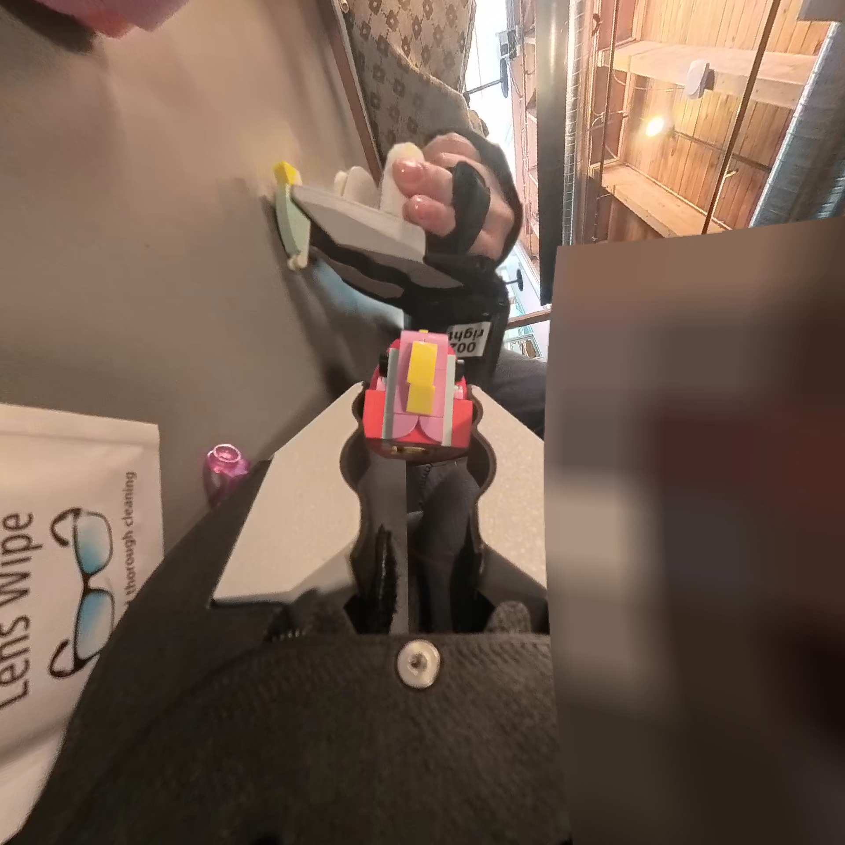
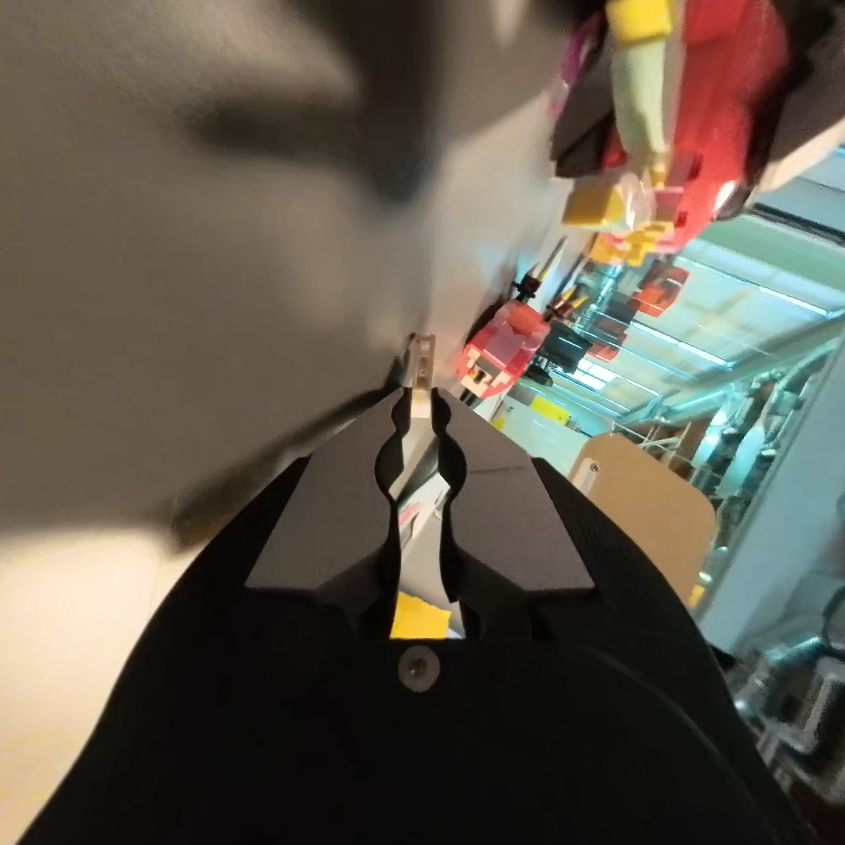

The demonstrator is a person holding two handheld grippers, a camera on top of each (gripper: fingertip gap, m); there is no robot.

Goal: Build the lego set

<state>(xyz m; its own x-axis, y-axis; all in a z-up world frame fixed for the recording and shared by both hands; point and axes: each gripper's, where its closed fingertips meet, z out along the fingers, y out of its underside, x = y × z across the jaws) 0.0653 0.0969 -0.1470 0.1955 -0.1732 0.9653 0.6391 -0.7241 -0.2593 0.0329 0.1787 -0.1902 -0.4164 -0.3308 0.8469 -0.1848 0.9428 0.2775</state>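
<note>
Far left on the grey bench (image 1: 151,237): a white wipe packet (image 1: 68,548), then a small purple transparent piece (image 1: 226,462) just beside the left gripper (image 1: 416,407), clamped on a red and pink brick-built model (image 1: 416,398) with yellow tiles on top, held off the bench. Further right, right gripper (image 2: 419,402) nearly closed, pinching a thin pale brick piece (image 2: 420,384) against the bench; a second red brick model (image 2: 503,352) just beyond it.

Left gripper (image 1: 414,411): jaws set moderately apart, both pads pressed on the flanks of a red and pink brick model (image 1: 415,402). Right gripper (image 2: 419,402): jaws nearly closed, pinching a thin pale piece (image 2: 420,388) (tips close against it). A strapped hand (image 1: 462,215) grips the right gripper's body.
</note>
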